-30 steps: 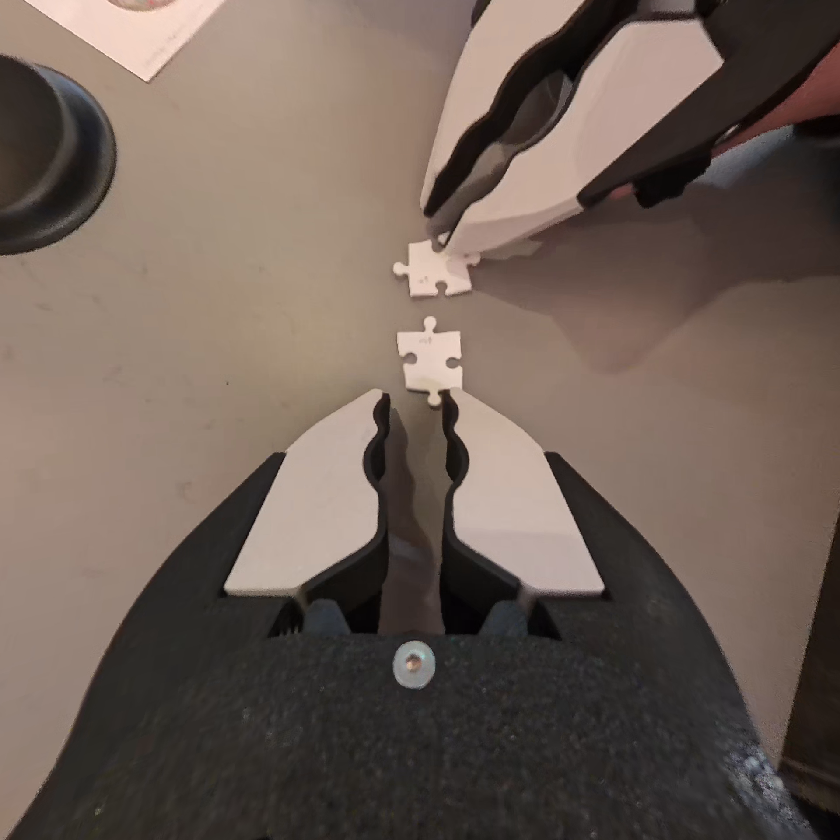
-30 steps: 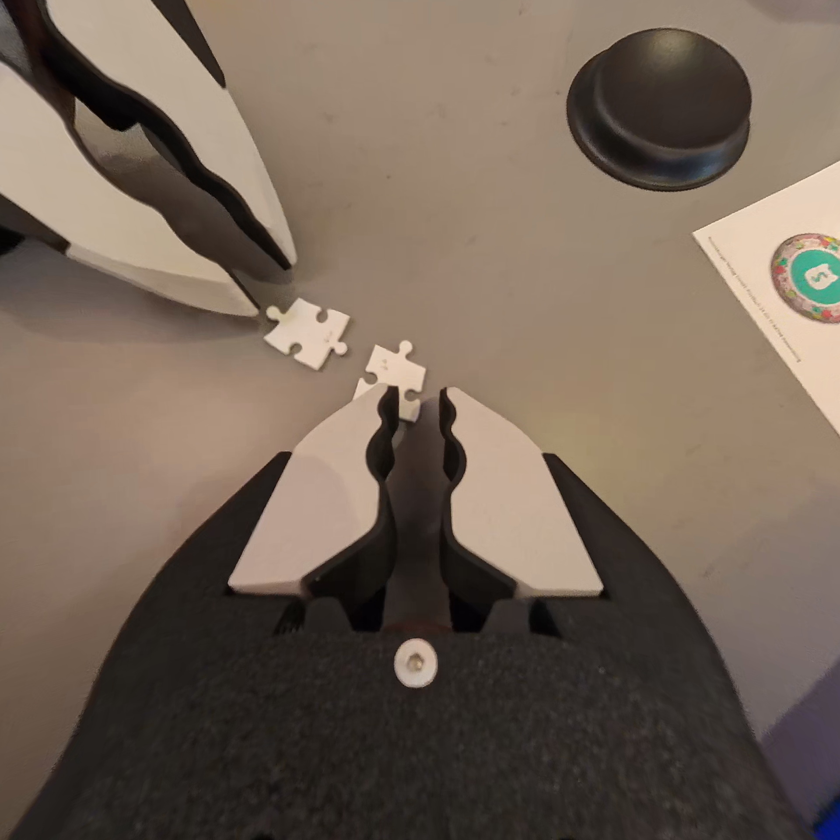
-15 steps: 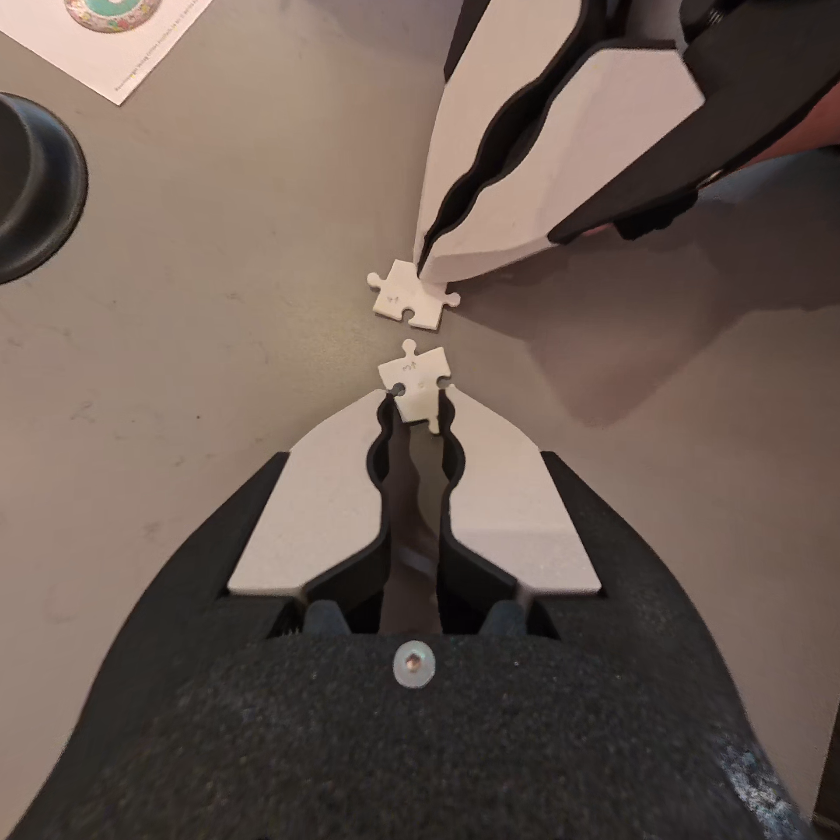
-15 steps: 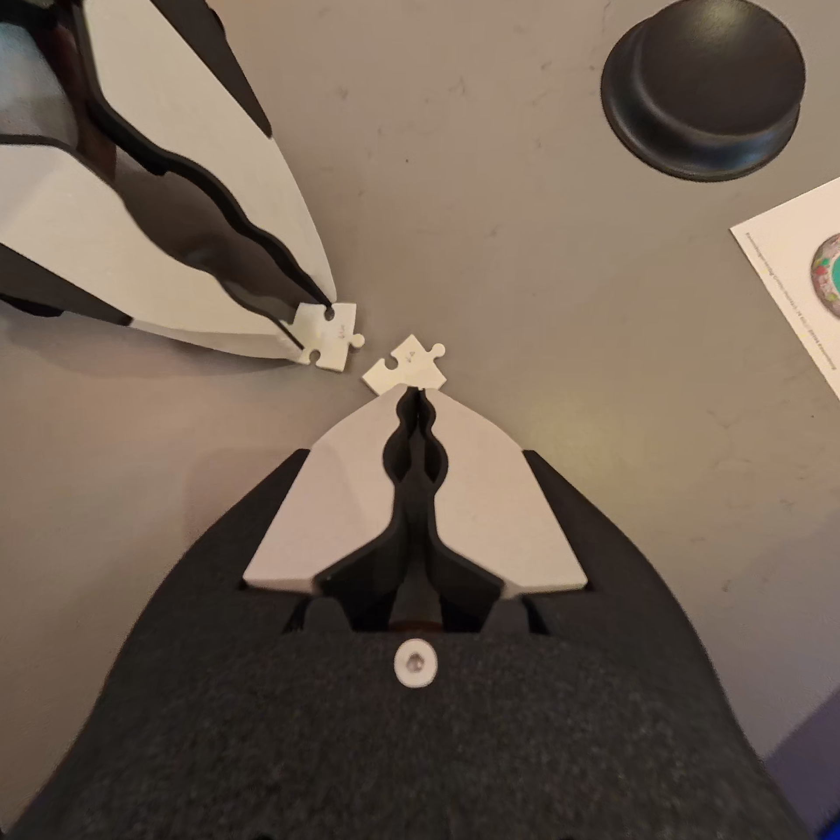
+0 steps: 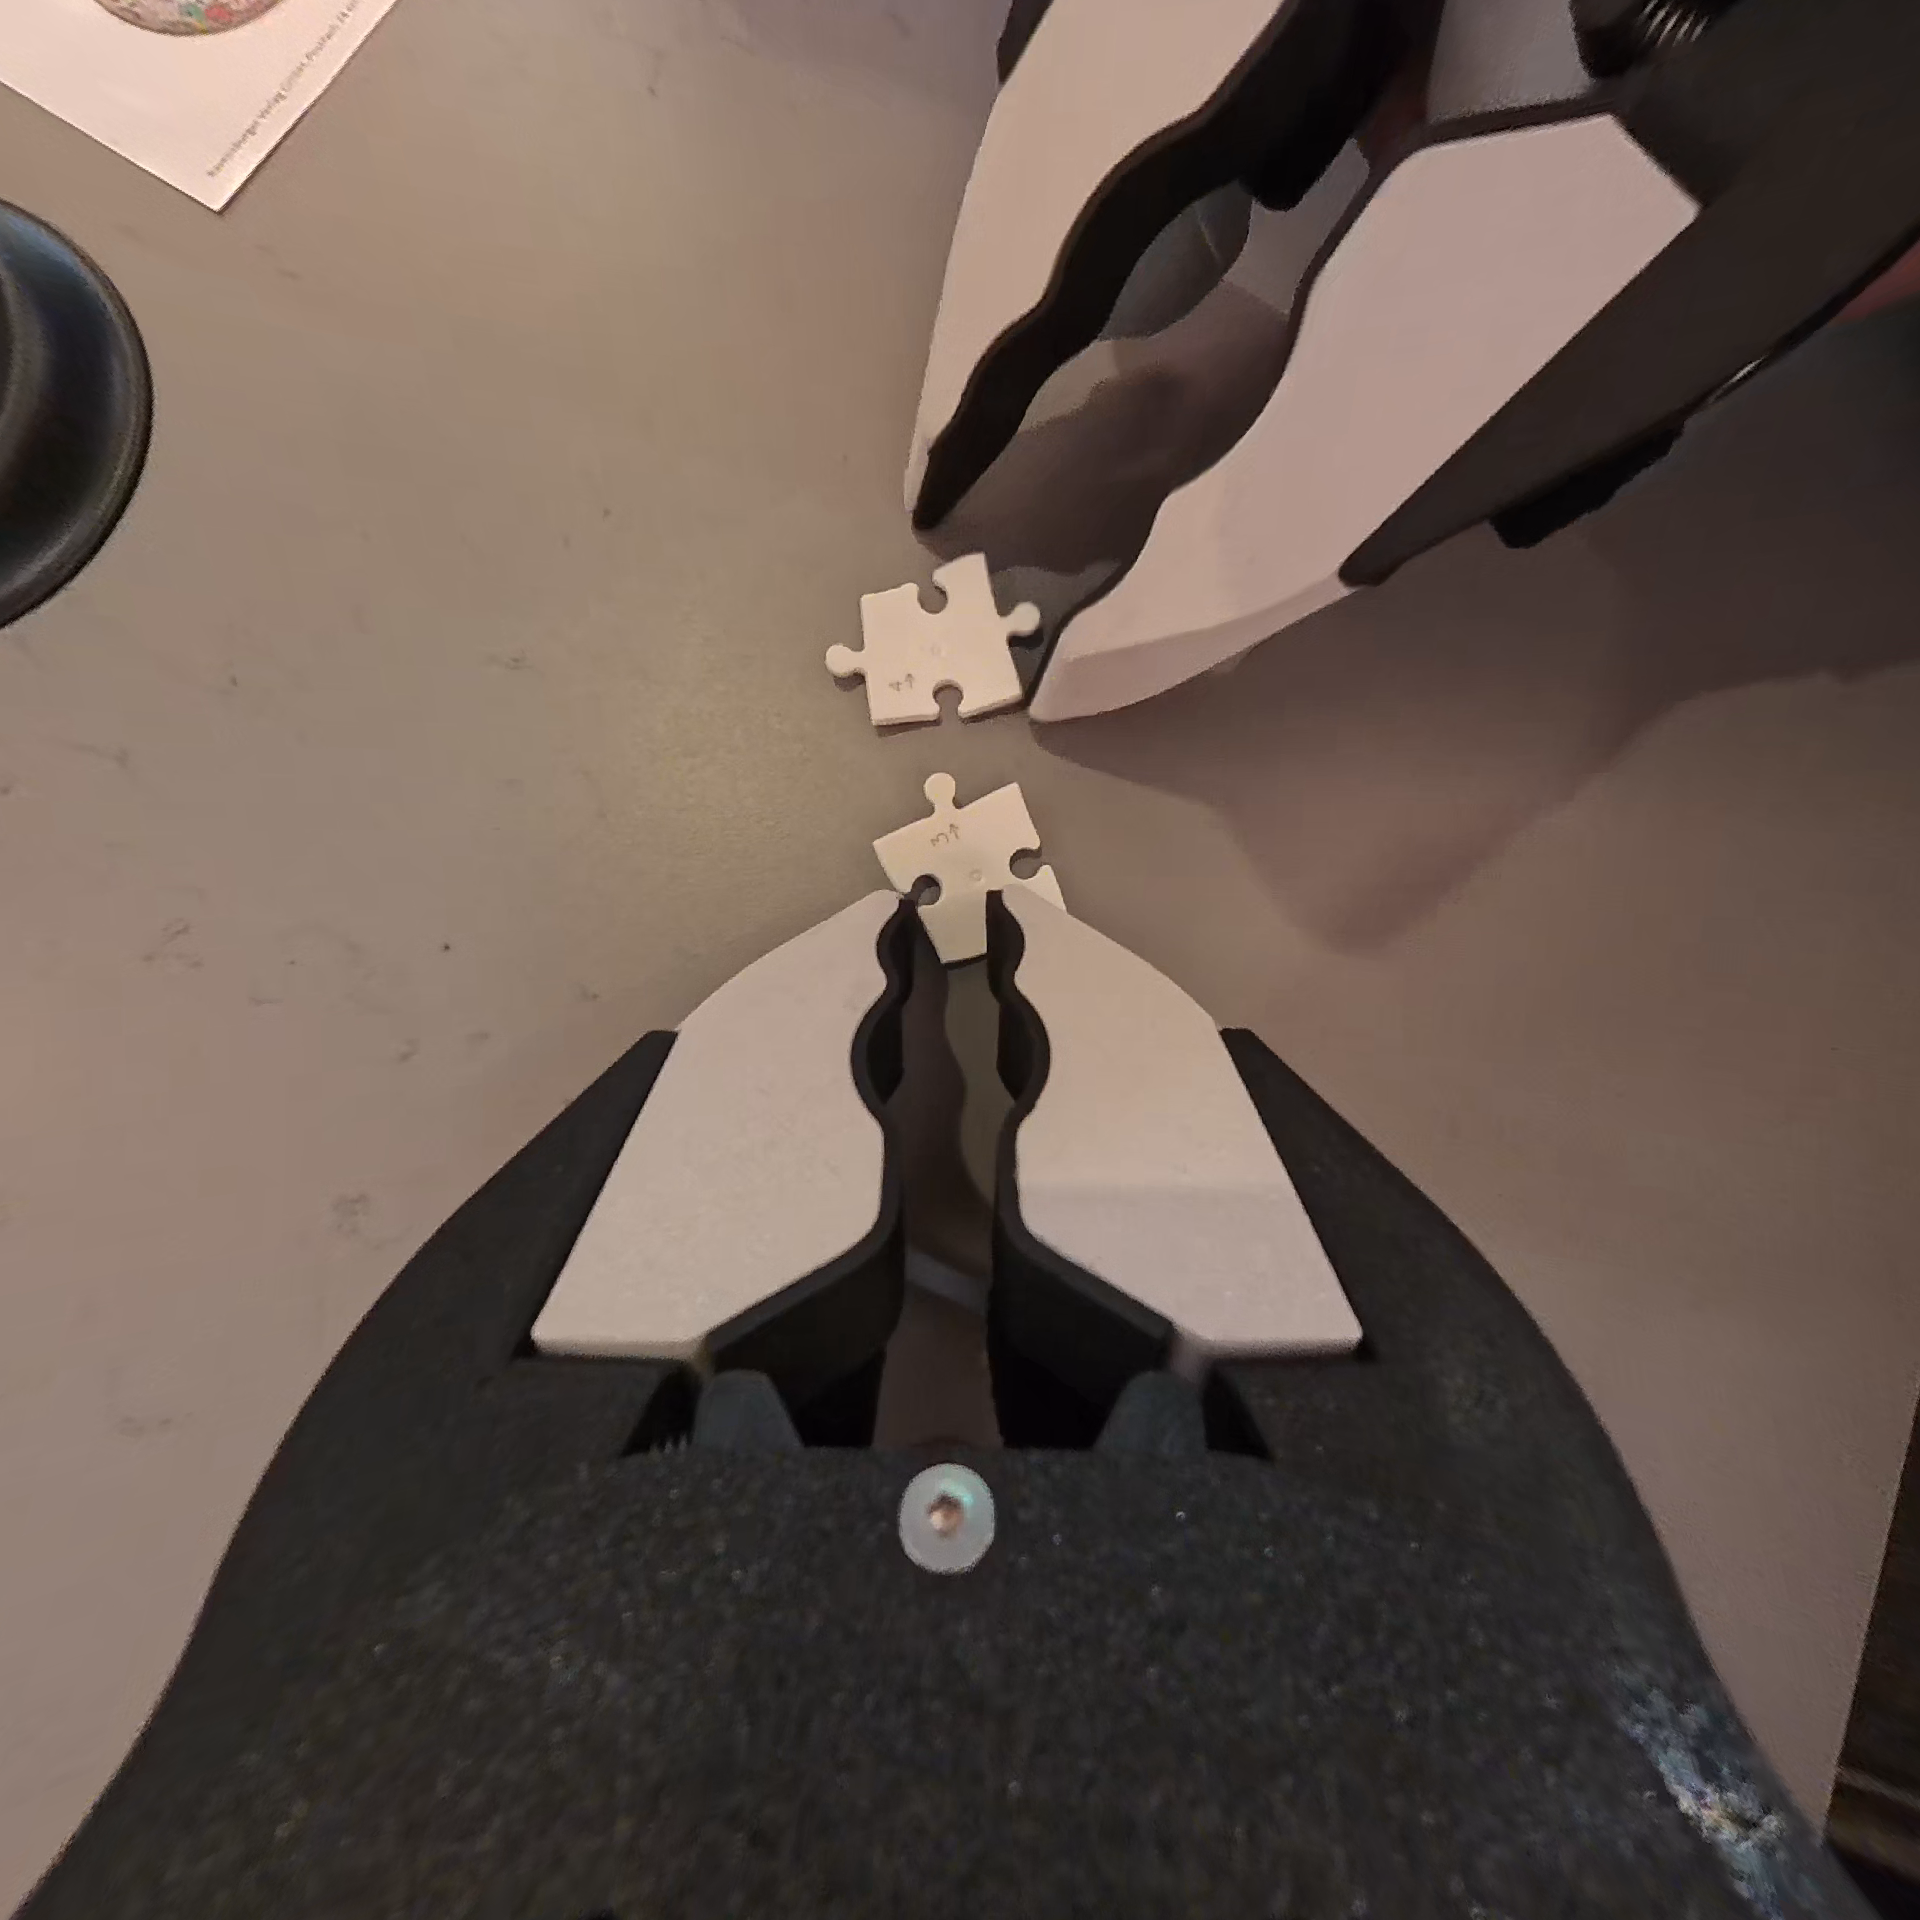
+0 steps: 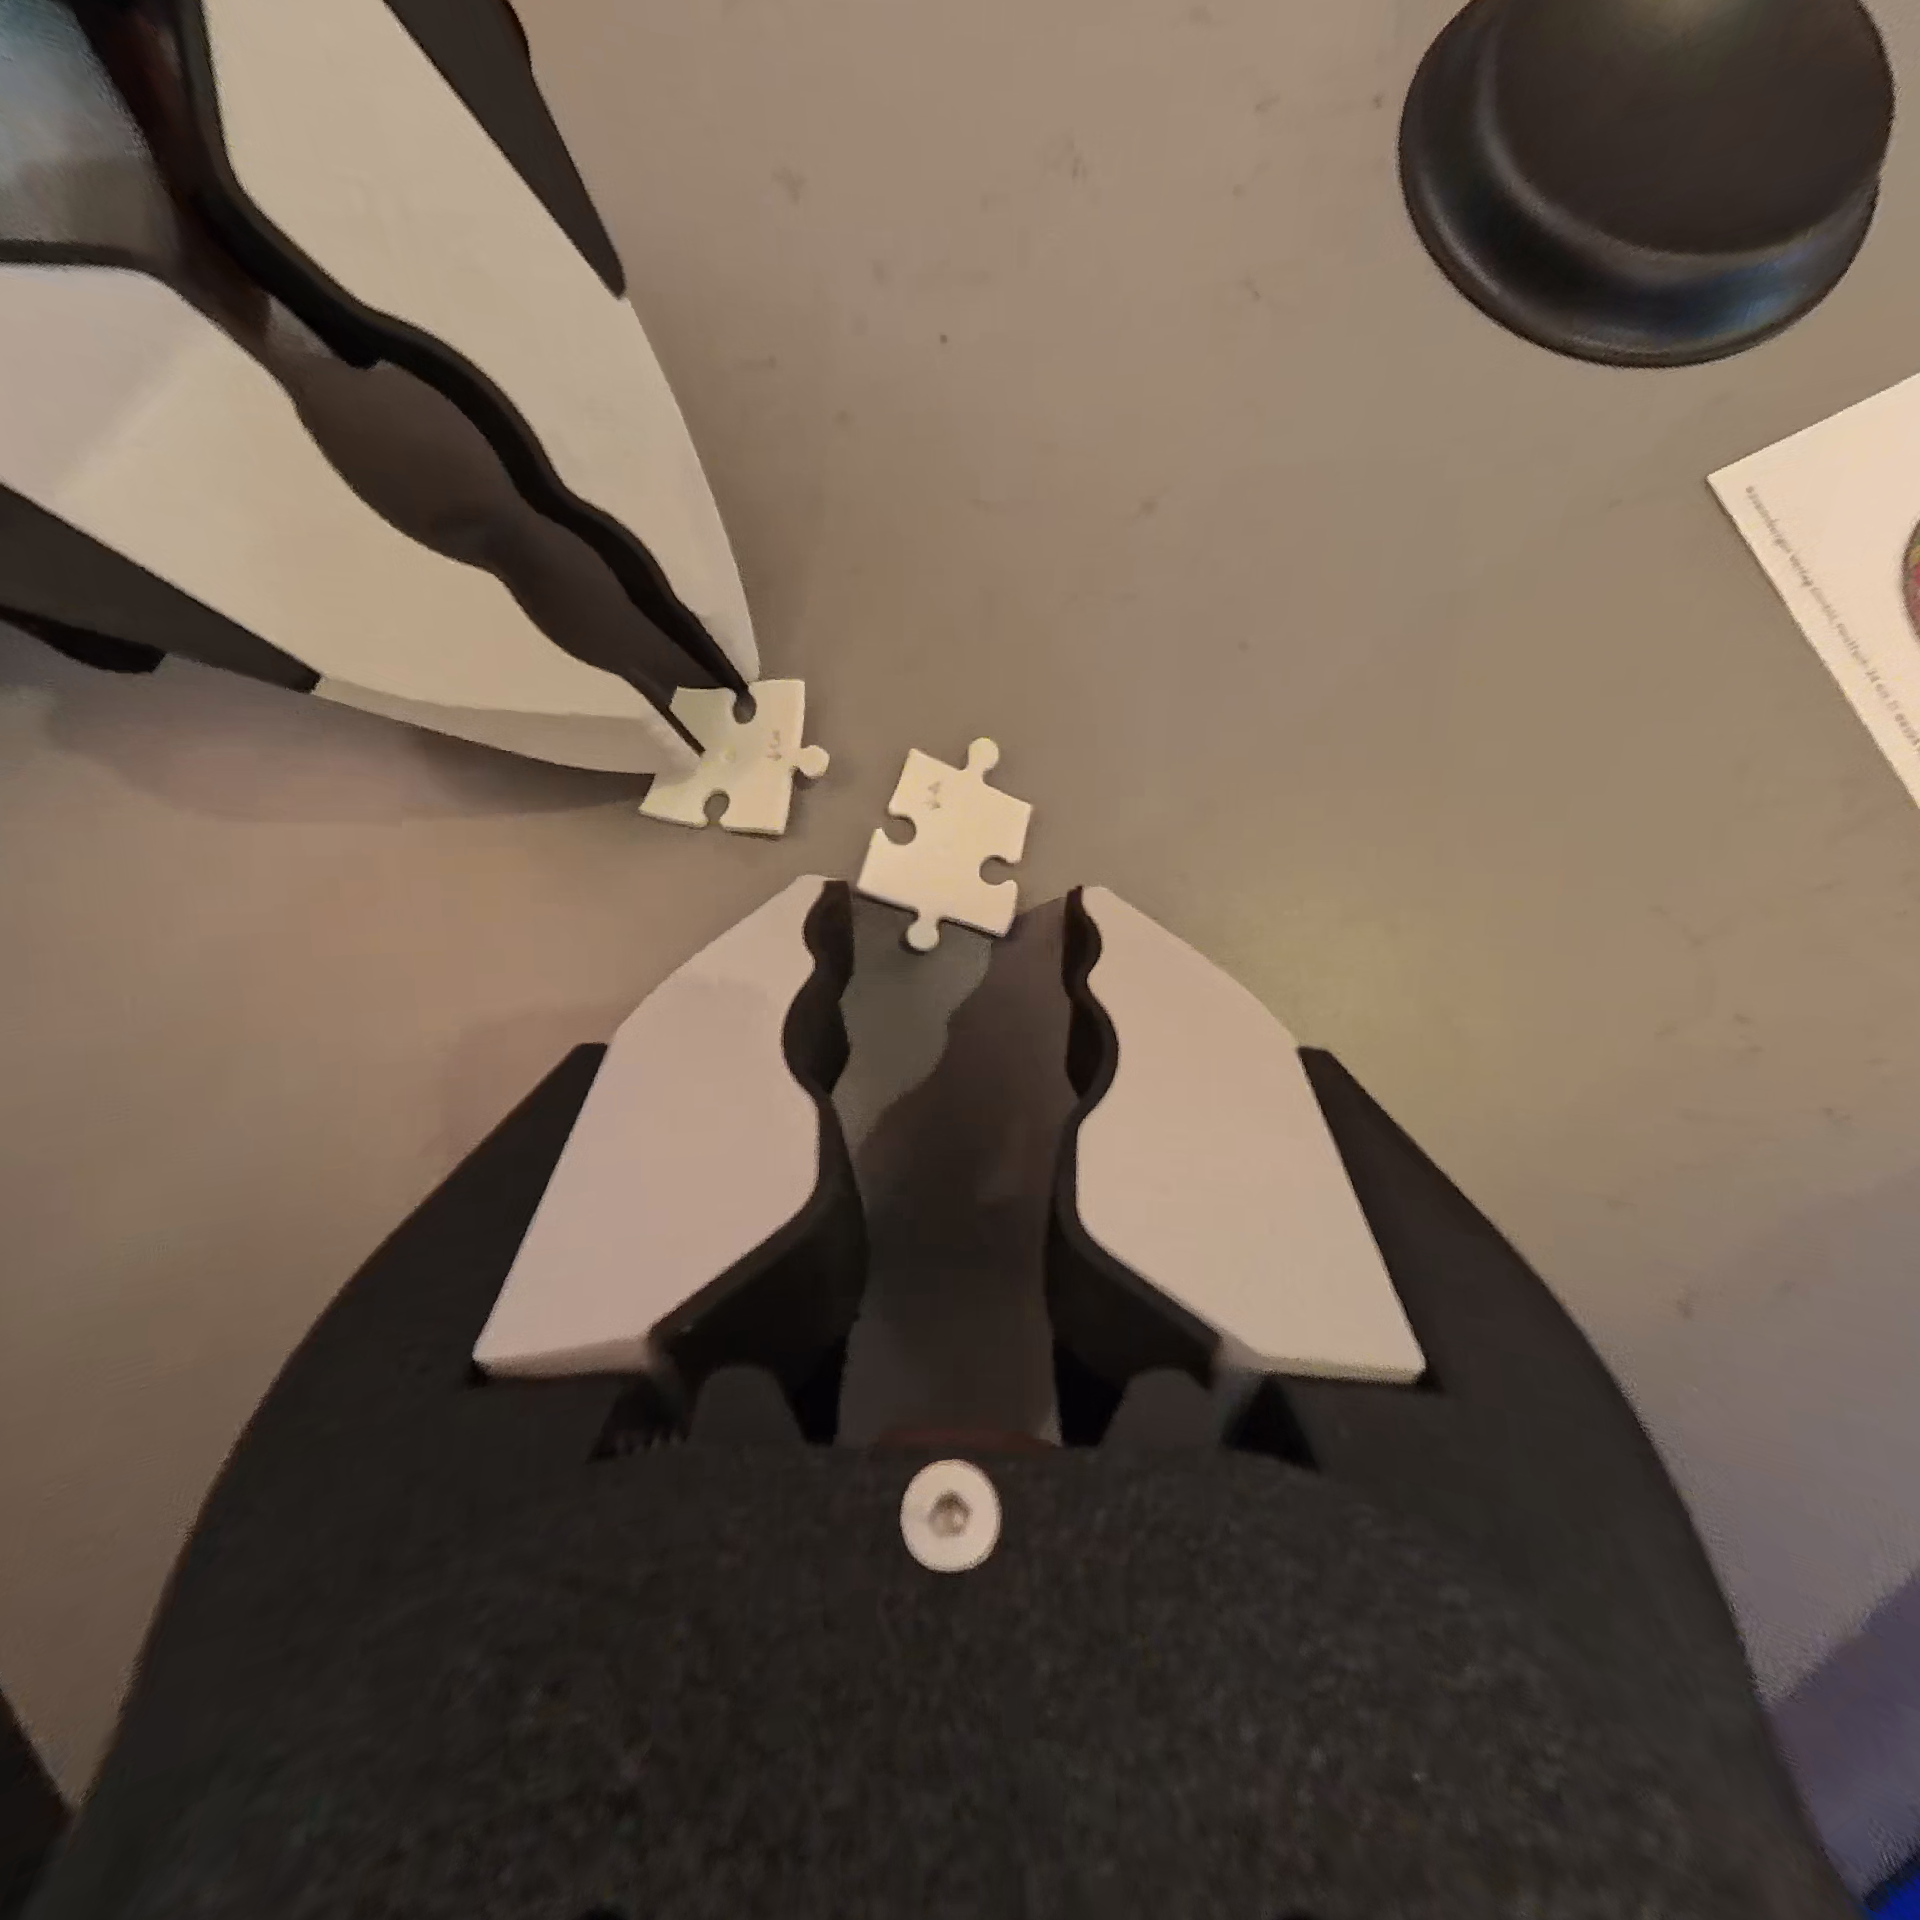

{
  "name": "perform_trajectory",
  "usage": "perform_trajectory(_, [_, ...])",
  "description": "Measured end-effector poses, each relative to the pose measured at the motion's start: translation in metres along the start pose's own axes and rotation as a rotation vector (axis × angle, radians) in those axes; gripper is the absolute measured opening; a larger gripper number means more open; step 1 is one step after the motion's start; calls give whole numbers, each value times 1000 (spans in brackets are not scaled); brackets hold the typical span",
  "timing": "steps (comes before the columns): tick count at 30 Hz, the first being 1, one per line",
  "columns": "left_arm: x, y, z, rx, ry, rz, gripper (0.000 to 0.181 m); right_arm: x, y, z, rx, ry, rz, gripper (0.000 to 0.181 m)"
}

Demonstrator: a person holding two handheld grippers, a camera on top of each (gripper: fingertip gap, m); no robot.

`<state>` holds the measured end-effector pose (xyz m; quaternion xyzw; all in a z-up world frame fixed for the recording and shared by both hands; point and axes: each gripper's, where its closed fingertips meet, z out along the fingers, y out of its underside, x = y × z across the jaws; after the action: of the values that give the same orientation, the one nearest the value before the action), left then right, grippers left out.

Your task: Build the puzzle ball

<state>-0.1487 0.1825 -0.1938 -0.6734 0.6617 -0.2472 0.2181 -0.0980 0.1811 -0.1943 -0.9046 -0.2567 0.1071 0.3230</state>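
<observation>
Two white puzzle pieces sit on the grey table [image 5: 416,727], a small gap apart. My left gripper [image 5: 951,909] is closed down on the near edge of one piece [image 5: 961,857], which sticks out past its tips. In the right wrist view this gripper [image 6: 717,717] comes in from the upper left with its piece [image 6: 743,774]. My right gripper [image 6: 961,894] is open and empty. The other piece [image 6: 951,847] lies flat just beyond its tips. In the left wrist view the right gripper [image 5: 987,608] stands open at the upper right, beside that piece [image 5: 940,649].
A black round knob [image 6: 1642,166] stands on the table at the far right and shows at the left edge of the left wrist view [image 5: 52,416]. A white printed card [image 6: 1829,623] lies near it and also shows in the left wrist view [image 5: 208,73]. The tips of one gripper are about 6 cm away from the tips of the other.
My right gripper was shut on its piece half a second ago. It has opened and the piece now lies on the table. My left gripper closed on its piece and keeps it.
</observation>
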Motion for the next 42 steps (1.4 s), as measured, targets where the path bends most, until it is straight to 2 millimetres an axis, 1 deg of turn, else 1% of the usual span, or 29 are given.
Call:
perform_trajectory(2, [0, 0, 0, -1, 0, 0, 13, 1, -1, 1, 6, 11, 12, 38])
perform_trajectory(7, [1, 1, 0, -3, 4, -2, 13, 5, 1, 1, -11, 49, -21, 28])
perform_trajectory(11, [0, 1, -1, -12, 1, 1, 14, 3, 1, 2, -11, 48, -43, 20])
perform_trajectory(18, [-1, 2, -2, -21, 11, -26, 21, 4, 0, 1, -12, 64, -77, 20])
perform_trajectory(23, [-1, 3, -5, -18, 6, -32, 22, 7, -2, -4, 14, 119, -97, 19])
perform_trajectory(27, [-3, 3, -13, 5, 4, -51, 22, 1, -8, -11, 62, 150, -125, 19])
perform_trajectory(31, [-11, 5, -19, 20, -6, -83, 22, -7, -14, -6, 76, 190, -141, 19])
perform_trajectory(37, [-18, 6, -17, 27, -22, -115, 21, -24, -15, 1, 61, 179, -53, 19])
perform_trajectory(42, [-18, 4, -13, 26, -28, -111, 21, -22, -10, 4, 31, 213, -16, 19])
